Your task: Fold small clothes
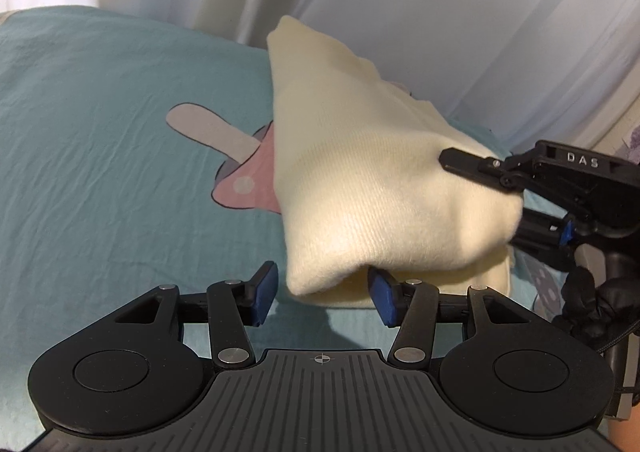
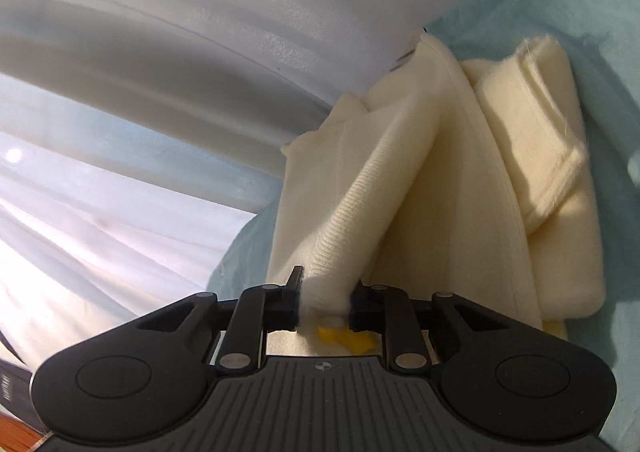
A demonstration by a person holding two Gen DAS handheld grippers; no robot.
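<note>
We see a cream knit garment (image 1: 360,180) raised in a tent-like fold above a teal bedsheet (image 1: 100,132) printed with a pink mushroom motif (image 1: 248,176). White curtains (image 1: 440,12) hang behind the bed.

Left wrist view: the left gripper (image 1: 324,300) sits low at the near edge of the garment. Its blue-padded fingers (image 1: 266,292) stand wide apart and grasp nothing; the right-hand pad lies just under the drooping hem, while the left-hand pad is clear of the cloth. The right gripper (image 1: 472,168) enters from the right side, its black finger pressed against the upper surface of the lifted fabric. A black-gloved hand (image 1: 592,304) shows at the right edge, below that gripper.

Right wrist view: the right gripper (image 2: 324,304) is closed on a bunched ribbed fold of the garment (image 2: 400,192), the cloth pinched between its two fingers. The remaining fabric falls away in layered folds onto the sheet (image 2: 600,32). We note a small yellow patch (image 2: 348,338) just below the pinched cloth; we cannot tell what it is.
</note>
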